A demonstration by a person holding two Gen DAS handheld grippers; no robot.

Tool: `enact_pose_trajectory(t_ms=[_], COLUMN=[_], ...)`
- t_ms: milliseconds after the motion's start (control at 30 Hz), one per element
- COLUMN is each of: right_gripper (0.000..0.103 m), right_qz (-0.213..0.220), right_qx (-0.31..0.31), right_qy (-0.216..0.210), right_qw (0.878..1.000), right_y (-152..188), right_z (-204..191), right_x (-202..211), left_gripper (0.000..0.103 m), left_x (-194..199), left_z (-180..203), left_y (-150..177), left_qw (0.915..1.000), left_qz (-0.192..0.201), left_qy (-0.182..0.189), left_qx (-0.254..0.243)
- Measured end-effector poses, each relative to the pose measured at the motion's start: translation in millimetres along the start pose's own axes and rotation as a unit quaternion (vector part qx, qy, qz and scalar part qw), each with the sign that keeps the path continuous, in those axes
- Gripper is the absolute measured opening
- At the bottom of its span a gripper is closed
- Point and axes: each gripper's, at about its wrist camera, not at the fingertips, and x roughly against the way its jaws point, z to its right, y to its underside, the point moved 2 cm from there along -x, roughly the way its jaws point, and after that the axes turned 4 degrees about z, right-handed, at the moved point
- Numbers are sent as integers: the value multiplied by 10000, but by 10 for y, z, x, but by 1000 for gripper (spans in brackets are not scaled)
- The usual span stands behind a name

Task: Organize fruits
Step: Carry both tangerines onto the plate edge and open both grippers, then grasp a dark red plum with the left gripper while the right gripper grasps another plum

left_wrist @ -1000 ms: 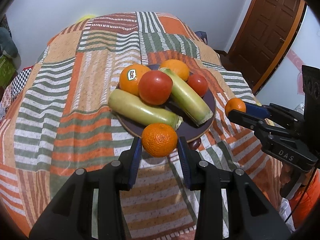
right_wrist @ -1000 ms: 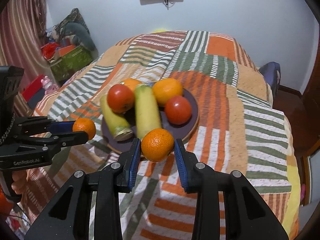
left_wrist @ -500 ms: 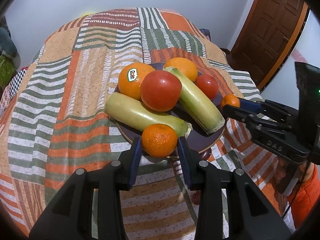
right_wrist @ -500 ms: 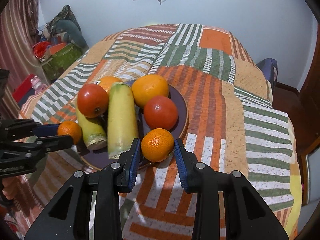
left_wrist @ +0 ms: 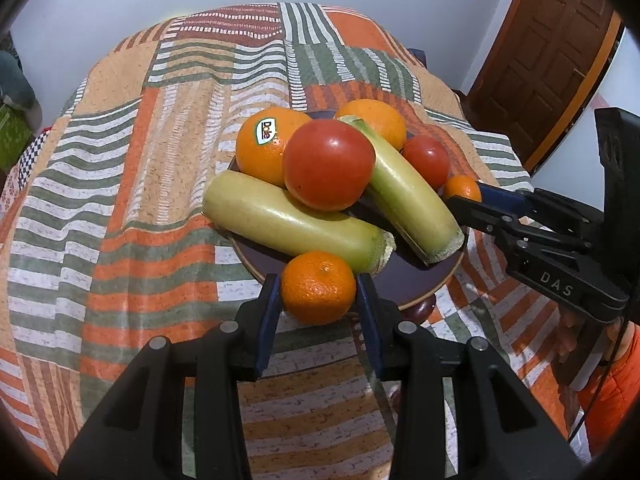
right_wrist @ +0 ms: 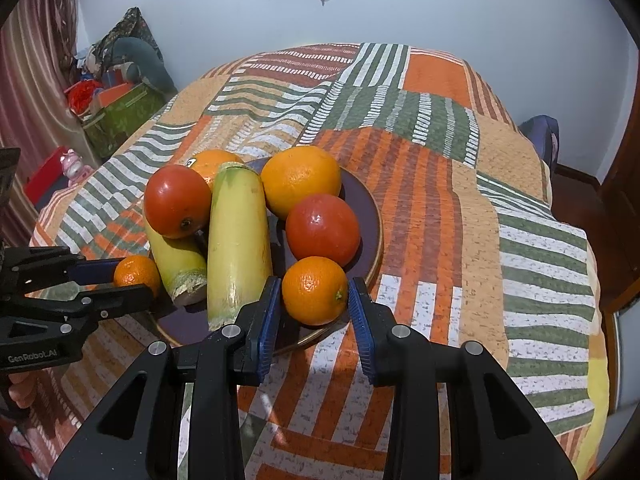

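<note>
A dark round plate on a patchwork-covered table holds two oranges, two tomatoes and two pale green squashes. My left gripper is shut on a mandarin at the plate's near rim; it also shows in the right wrist view. My right gripper is shut on a second mandarin over the plate's other edge, also seen in the left wrist view.
The patchwork cloth drapes over the table edges. A brown door stands at the right. Boxes and toys sit on the floor at the left. A dark chair back is beyond the table.
Both grippers have moved in toward the plate with their mandarins, from beside the plate to over its rim. The fruit on the plate has not moved.
</note>
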Motion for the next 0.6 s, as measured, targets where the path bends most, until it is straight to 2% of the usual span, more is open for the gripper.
enact_pose_trajectory(t_ms=[133,300,600], right_gripper=[32,43,43], right_qz=[-54,-81,-7], right_qx=[-16,-59,-128], right_qy=[-6,84,10], right_qw=[10000,9999,9999], right_y=[-8,-5,21], right_z=[1,34,27], right_x=[-6,7,216], left_gripper=[39,50,52], left_x=[17,96,330], left_z=[17,6,47], left_y=[4,-2,75], left_qw=[10000,9999,10000], left_qz=[2,75,96], left_qy=[-64,-82,-20], left_qx=[-43,8,19])
